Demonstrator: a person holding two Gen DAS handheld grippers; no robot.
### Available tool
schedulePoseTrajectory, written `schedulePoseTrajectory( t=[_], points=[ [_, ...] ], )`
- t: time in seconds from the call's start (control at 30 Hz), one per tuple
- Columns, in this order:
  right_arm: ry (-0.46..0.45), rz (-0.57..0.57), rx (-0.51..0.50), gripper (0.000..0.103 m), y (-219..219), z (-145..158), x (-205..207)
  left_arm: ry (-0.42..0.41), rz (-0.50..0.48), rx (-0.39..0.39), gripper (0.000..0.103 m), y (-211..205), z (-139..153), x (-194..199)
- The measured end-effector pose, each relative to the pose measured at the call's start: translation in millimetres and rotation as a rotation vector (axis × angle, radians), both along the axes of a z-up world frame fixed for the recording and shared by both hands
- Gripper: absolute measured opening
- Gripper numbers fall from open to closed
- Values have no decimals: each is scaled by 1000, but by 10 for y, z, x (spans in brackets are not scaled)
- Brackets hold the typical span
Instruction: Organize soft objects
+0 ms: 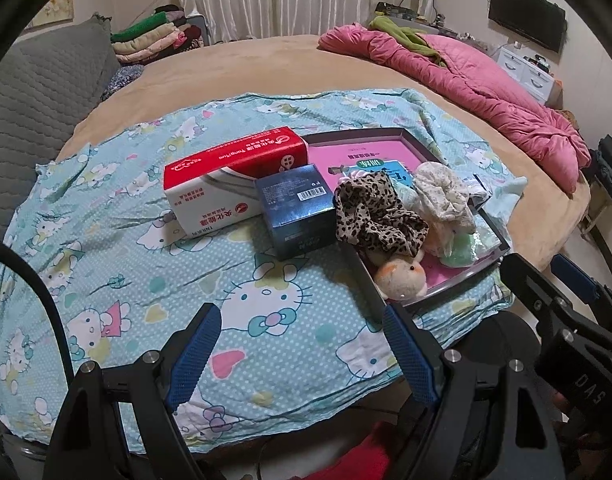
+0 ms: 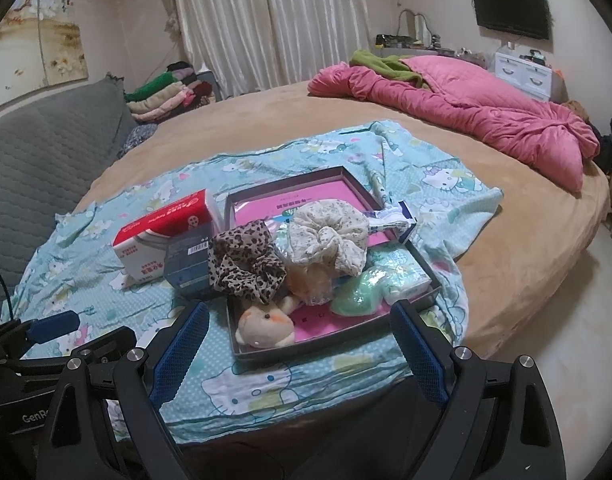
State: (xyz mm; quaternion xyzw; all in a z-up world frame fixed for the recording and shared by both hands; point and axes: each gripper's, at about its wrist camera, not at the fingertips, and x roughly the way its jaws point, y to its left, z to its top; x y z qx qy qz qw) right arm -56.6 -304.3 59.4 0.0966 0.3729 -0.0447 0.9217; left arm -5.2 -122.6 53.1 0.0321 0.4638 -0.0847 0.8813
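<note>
A grey tray [image 2: 334,342] with a pink floor sits on a Hello Kitty cloth [image 2: 266,388] on the bed. It holds a leopard scrunchie [image 2: 242,264], a cream floral scrunchie [image 2: 330,240], a small hamster plush [image 2: 266,326], a green soft lump [image 2: 356,294] and a tissue pack [image 2: 404,276]. The same tray [image 1: 458,280], leopard scrunchie [image 1: 374,216], cream scrunchie [image 1: 446,192] and plush [image 1: 402,278] show in the left wrist view. My left gripper [image 1: 302,354] is open and empty, low before the cloth. My right gripper [image 2: 300,350] is open and empty, in front of the tray.
A red-and-white tissue box [image 1: 234,178] and a blue box [image 1: 296,210] stand left of the tray. A pink quilt [image 2: 466,108] lies at the bed's far right. A grey sofa [image 2: 34,152] is at the left with folded clothes [image 2: 166,96] beyond.
</note>
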Motion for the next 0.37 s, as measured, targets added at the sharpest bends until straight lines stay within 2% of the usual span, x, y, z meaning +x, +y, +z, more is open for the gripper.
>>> schedulePoseTrajectory(
  t=[0.37],
  points=[
    [-3, -1, 2, 92, -14, -1, 2, -13, 0, 13, 82, 7, 38, -30]
  ],
)
